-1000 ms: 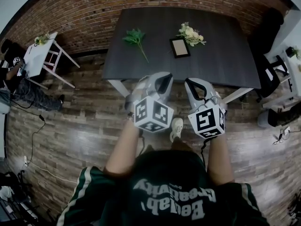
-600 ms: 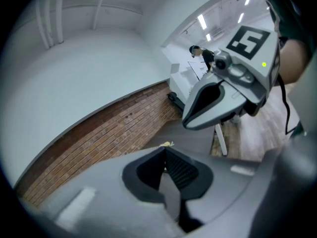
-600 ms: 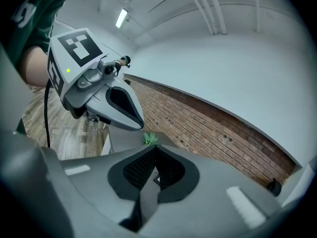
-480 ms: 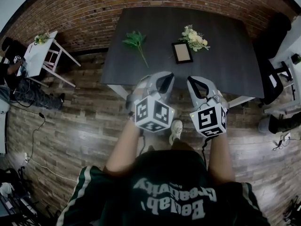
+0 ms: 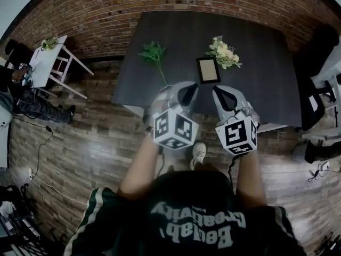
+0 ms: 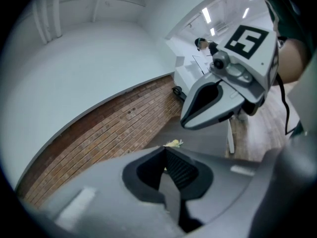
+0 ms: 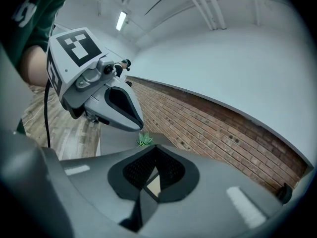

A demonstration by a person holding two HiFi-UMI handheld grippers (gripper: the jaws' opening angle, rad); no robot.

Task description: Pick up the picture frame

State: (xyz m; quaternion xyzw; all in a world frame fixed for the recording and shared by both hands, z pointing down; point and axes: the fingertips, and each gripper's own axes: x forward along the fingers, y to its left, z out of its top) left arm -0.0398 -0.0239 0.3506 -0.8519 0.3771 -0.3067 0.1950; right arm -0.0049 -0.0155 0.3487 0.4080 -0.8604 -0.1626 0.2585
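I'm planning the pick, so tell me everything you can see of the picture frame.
The picture frame is a small rectangle with a thin dark border around a pale, plain centre. It appears to lie flat on the dark table, near its middle, with nothing gripping it. The white flower bunch lies just past its far right corner; whether they touch cannot be told.

Brick wall (image 5: 106,15), plank floor (image 5: 80,143), dark table (image 5: 256,89)

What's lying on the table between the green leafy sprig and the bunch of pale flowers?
The picture frame, flat on the dark table, much nearer the flowers than the sprig. The head view shows it.
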